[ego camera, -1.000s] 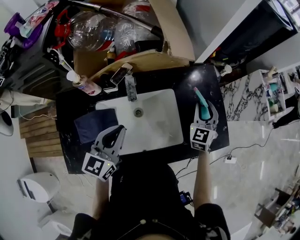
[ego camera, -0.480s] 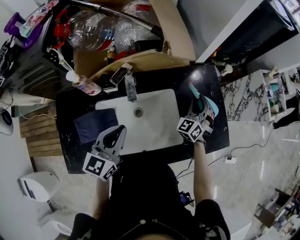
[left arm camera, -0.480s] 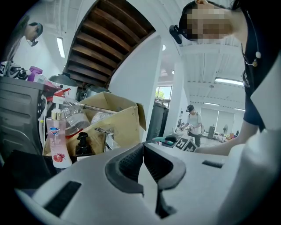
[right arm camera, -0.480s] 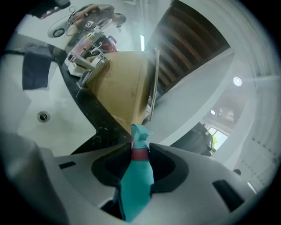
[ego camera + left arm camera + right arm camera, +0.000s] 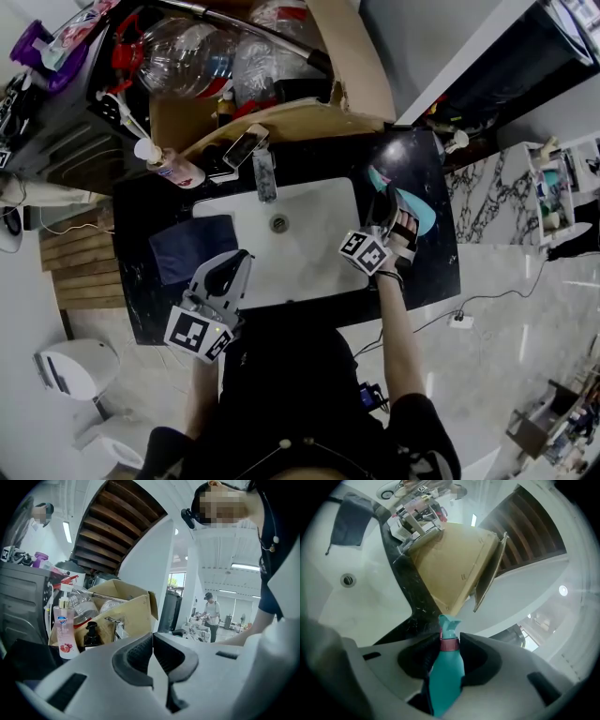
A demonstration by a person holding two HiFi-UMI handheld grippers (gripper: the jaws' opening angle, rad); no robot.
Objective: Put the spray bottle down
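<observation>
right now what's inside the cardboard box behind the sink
In the cardboard box lie clear plastic bottles, with a metal bar across them. Whatever lies beneath them is covered.

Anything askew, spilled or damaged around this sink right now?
Nothing spilled or broken. The spray bottle is tilted, not upright, in the right gripper over the counter right of the sink. A cardboard box of plastic bottles stands right behind the faucet.

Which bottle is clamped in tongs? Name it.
The teal spray bottle, clamped in the tongs of the right gripper. The pink soap bottle and the dark pump bottle stand free by the cardboard box.
</observation>
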